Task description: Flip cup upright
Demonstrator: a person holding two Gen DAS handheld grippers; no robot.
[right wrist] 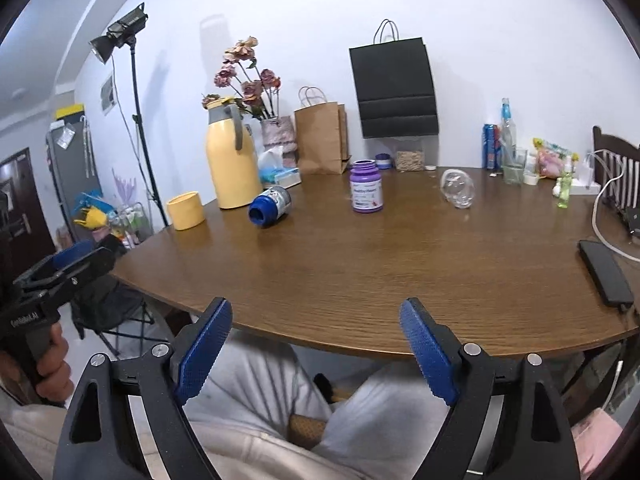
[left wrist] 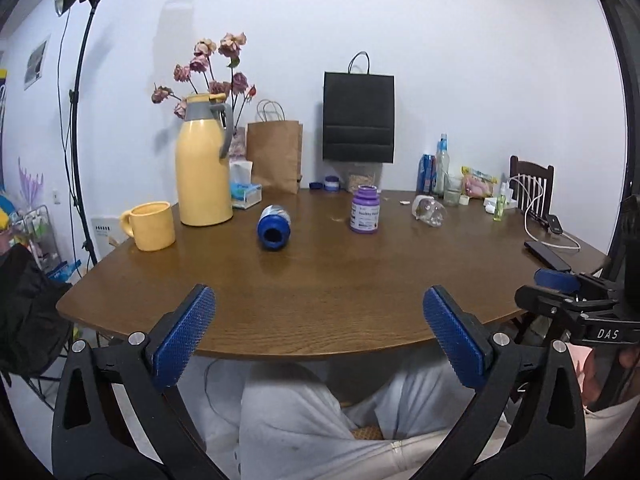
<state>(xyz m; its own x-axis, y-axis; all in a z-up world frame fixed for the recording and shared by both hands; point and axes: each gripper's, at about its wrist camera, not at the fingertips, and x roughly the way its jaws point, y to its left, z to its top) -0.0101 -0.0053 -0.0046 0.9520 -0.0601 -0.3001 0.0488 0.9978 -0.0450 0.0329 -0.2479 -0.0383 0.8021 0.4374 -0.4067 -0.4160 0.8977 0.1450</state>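
Observation:
A blue cup (left wrist: 273, 227) lies on its side on the brown table (left wrist: 320, 280), its open mouth facing me; it also shows in the right wrist view (right wrist: 269, 206). A clear glass cup (left wrist: 430, 210) lies on its side further right, also seen in the right wrist view (right wrist: 458, 190). My left gripper (left wrist: 318, 332) is open and empty, held at the table's near edge, well short of the blue cup. My right gripper (right wrist: 316, 344) is open and empty at the near edge too. Each gripper shows at the side of the other's view.
A yellow mug (left wrist: 151, 226), yellow thermos (left wrist: 204, 160), purple jar (left wrist: 365, 209), tissue box (left wrist: 245, 194), paper bags (left wrist: 274, 152) and bottles (left wrist: 440, 164) stand on the table. A phone (right wrist: 606, 272) with cable lies at the right. A chair (left wrist: 532, 184) stands beyond it.

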